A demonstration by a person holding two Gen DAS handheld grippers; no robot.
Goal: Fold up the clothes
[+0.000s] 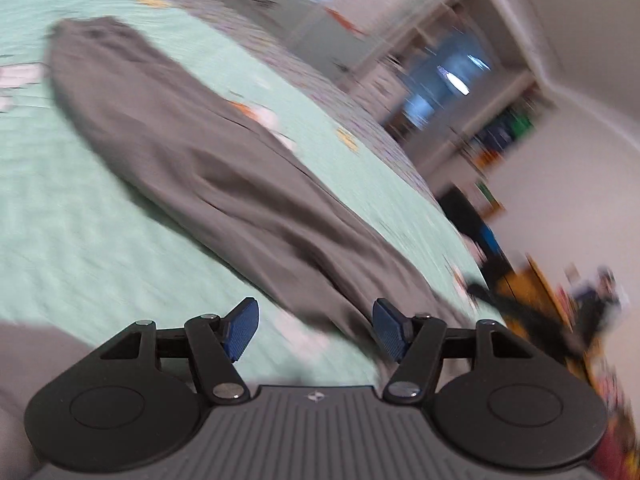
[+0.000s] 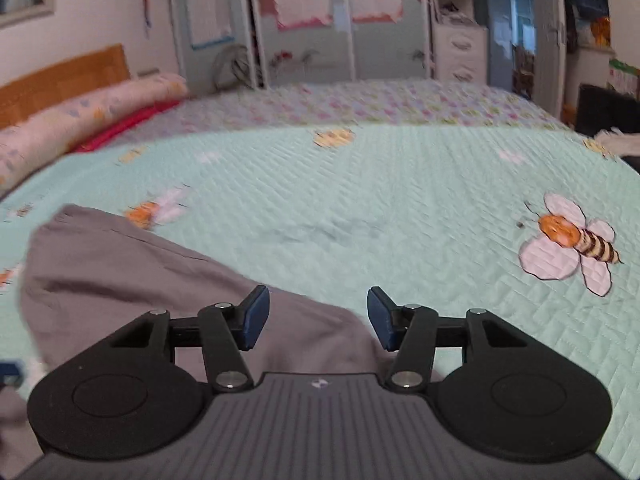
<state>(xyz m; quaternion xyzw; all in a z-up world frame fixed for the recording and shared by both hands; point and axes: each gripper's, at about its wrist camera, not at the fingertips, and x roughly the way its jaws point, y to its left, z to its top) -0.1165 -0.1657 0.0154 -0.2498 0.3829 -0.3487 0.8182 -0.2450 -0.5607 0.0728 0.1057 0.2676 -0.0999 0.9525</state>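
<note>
Left wrist view shows us our left gripper (image 1: 316, 330) with its blue pads (image 1: 244, 326) standing apart and nothing between them, hovering low over the mint-green quilted bedspread (image 1: 80, 220). Beyond it the grey garment (image 1: 192, 160) lies stretched out long on the bedspread, creased along its length, its near end reaching down close to the right pad; the picture is tilted and blurred, so we cannot make out whether it is trousers or something else. From the right wrist view, our right gripper (image 2: 318, 318) also has its jaws apart and empty. The grey garment (image 2: 120, 272) lies on the bedspread (image 2: 400, 208) below and to the left of it, a rounded end of the cloth showing under the gap between the pads. A large embroidered bee (image 2: 572, 240) sits on the quilt well to the right, with a long pink bolster (image 2: 80, 120) and a wooden headboard (image 2: 60, 80) at the far left.
</note>
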